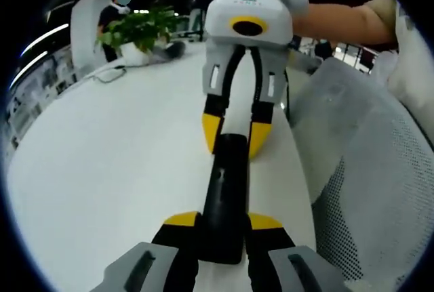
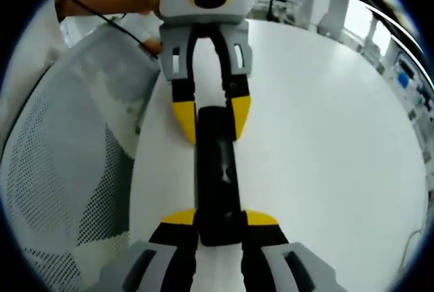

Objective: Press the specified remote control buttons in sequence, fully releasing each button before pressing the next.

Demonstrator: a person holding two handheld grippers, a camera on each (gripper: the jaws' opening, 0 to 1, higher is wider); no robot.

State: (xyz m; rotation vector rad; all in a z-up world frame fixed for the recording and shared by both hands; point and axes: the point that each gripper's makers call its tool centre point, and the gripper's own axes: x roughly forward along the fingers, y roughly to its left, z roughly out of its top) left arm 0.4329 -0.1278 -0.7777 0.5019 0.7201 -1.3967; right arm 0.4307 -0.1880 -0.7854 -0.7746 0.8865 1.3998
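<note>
A long black remote control (image 1: 227, 190) lies lengthwise on the white table (image 1: 102, 170), close to its edge. My left gripper (image 1: 224, 221) is shut on the near end, a yellow-tipped jaw on each side. From the top of the left gripper view, my right gripper (image 1: 235, 133) comes in and is shut on the far end. The right gripper view has the same remote control (image 2: 217, 170) from the other end: my right gripper (image 2: 218, 217) clamps its near end and my left gripper (image 2: 211, 119) its far end. I cannot make out its buttons.
A grey mesh chair back (image 1: 366, 170) stands just past the table edge, beside the remote; it is the mesh chair back (image 2: 61, 170) in the right gripper view. A potted plant (image 1: 139, 31) and a cable (image 1: 108, 74) sit far back. A person's forearm (image 1: 339, 21) holds the right gripper.
</note>
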